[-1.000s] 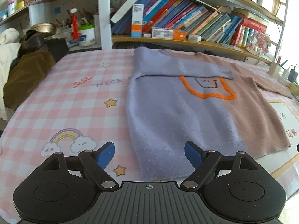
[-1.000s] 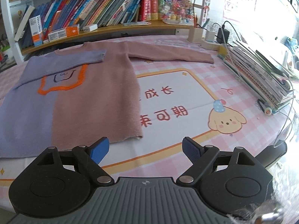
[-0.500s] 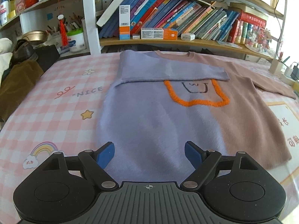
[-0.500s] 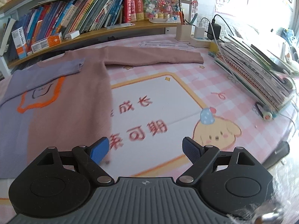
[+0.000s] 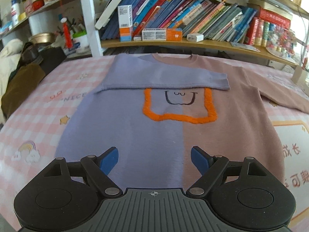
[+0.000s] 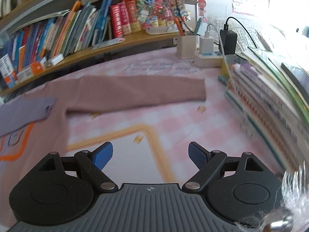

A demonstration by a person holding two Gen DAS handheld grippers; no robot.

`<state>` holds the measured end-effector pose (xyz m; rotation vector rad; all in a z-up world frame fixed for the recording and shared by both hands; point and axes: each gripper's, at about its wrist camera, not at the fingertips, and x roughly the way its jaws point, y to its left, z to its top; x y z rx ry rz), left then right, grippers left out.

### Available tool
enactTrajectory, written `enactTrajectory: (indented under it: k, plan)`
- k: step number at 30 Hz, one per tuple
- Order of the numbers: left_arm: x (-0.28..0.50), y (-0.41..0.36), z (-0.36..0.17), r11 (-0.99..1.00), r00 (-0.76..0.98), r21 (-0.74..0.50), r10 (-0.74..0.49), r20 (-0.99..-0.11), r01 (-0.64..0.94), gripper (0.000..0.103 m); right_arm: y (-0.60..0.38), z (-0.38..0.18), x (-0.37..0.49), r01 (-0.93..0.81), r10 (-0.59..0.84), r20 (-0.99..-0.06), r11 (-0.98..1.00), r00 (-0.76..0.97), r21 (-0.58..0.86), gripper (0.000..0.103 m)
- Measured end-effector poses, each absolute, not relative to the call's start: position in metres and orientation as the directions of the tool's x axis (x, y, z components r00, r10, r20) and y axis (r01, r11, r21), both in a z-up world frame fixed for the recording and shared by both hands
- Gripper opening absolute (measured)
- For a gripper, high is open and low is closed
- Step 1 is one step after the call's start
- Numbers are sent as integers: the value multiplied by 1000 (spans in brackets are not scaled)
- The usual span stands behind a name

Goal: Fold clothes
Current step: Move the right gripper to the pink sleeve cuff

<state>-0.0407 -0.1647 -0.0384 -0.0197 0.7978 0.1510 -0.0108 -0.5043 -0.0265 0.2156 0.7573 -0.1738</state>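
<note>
A two-tone sweater point(image 5: 158, 127), lilac on the left half and dusty pink on the right, lies flat on the pink checked tablecloth point(image 5: 58, 96). An orange-outlined pocket point(image 5: 179, 104) with a drawn face sits on its chest. Its lilac sleeve point(image 5: 166, 77) is folded across the chest. The pink sleeve point(image 6: 135, 92) still stretches straight out to the right. My left gripper point(image 5: 154, 157) hovers open over the sweater's lower hem, nothing between its blue pads. My right gripper point(image 6: 150, 155) is open above the bare cloth, below the pink sleeve and right of the sweater body point(image 6: 34, 145).
A bookshelf point(image 5: 183, 25) full of books runs along the table's far side. A tall stack of books point(image 6: 270, 100) stands at the right edge, with a pen holder point(image 6: 186, 45) and chargers point(image 6: 227, 40) behind it. Brown and dark clothes point(image 5: 21, 81) are heaped at the left.
Both grippers have slid rightward along the table. The left one now faces the sweater's middle; the right one has left the pink hem and faces the outstretched pink sleeve. Both stayed open.
</note>
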Motion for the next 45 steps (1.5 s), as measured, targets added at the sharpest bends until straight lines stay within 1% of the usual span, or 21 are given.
enactTrajectory:
  k: [4,15,23,26,35,40,45]
  plan:
    - [-43,-177,-42,984,663,26,137,-736,-175,85,-537,-30,10,225,-77,-693,966,717,126,85]
    - [-47,-198,-40,970,625,80,210,-752,-229,85,-576,-48,52,210,-50,-709,968,703,140,85]
    - [-36,-211,-43,972,612,96,211,-762,-216,85,-590,-53,72,213,-32,-723,964,690,160,84]
    - [-34,-212,-45,971,604,101,214,-768,-216,85,-596,-58,76,215,-20,-725,960,688,178,82]
    - [-33,-211,-47,966,584,118,235,-777,-232,85,-606,-63,91,216,13,-671,942,741,257,81]
    - [-34,-208,-47,962,581,122,245,-776,-243,85,-597,-64,99,141,138,-639,920,757,365,78]
    - [-37,-205,-46,960,580,125,252,-774,-251,85,-584,-63,104,75,257,-615,884,745,461,78]
